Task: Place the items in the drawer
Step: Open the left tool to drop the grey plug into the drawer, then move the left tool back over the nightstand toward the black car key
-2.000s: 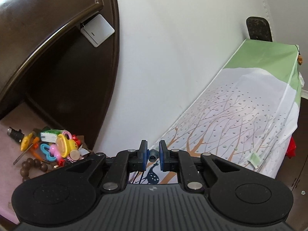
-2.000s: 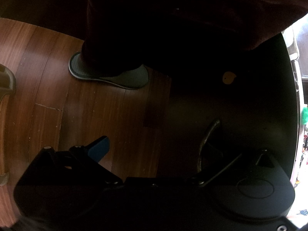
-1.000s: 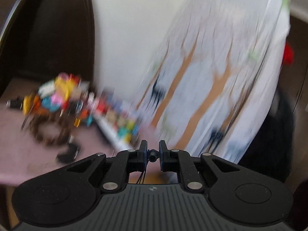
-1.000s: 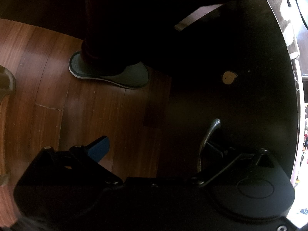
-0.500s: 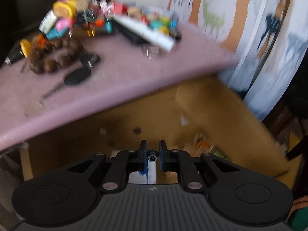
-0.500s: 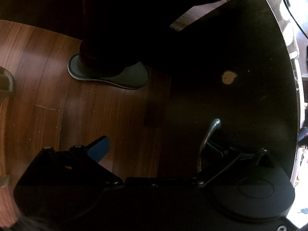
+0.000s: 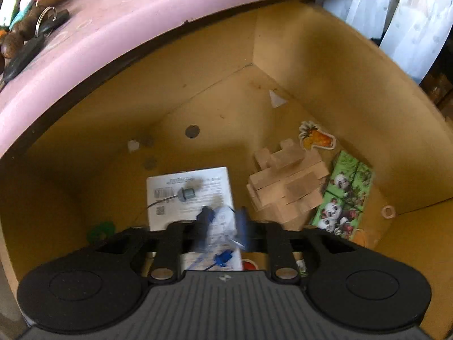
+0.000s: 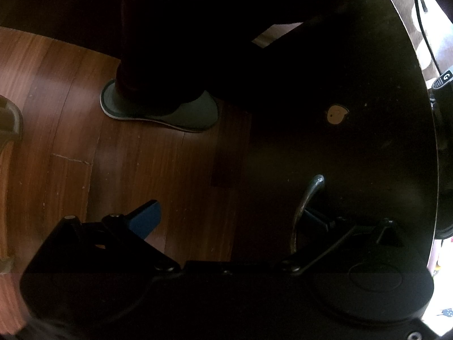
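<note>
Writing: a white printed sheet (image 7: 188, 195) in the drawer carries lines of text, a barcode and a square code, all too small to read; a black object at the right edge of the right wrist view bears a white "G" (image 8: 446, 77).
Drawer (image 7: 339, 85): open, plain tan board walls and floor, matte, with a few round holes or coins on the floor; which of the two I cannot tell.
Left gripper (image 7: 222, 225): blue pads blurred, jaws opening above the white sheet, nothing pressed between them.
Released item: a small grey cylindrical piece (image 7: 187, 194) with a thin wire tail lies on the white sheet, just ahead of the fingers.
Wooden blocks (image 7: 287, 182): pale, square-edged, stacked in an uneven interlocked pile beside the sheet.
Panda card (image 7: 344, 198): glossy green rectangle printed with pandas, lying flat beside the blocks near the drawer's right wall.
Sticker (image 7: 317, 139): die-cut, orange and yellow with a white border, flat on the floor behind the blocks.
Worktop (image 7: 113, 28): pink, smooth, rounded edge, above the drawer; keys (image 7: 28, 48), brown beads and bright small things on it.
Right gripper (image 8: 226, 215): jaws wide apart, one blue pad over the wooden floor, the other side by a curved metal handle (image 8: 307, 198) on a dark panel; whether it touches the handle I cannot tell.
Floor (image 8: 85, 141): reddish wood planks; a person's grey slipper (image 8: 167, 110) on it.
</note>
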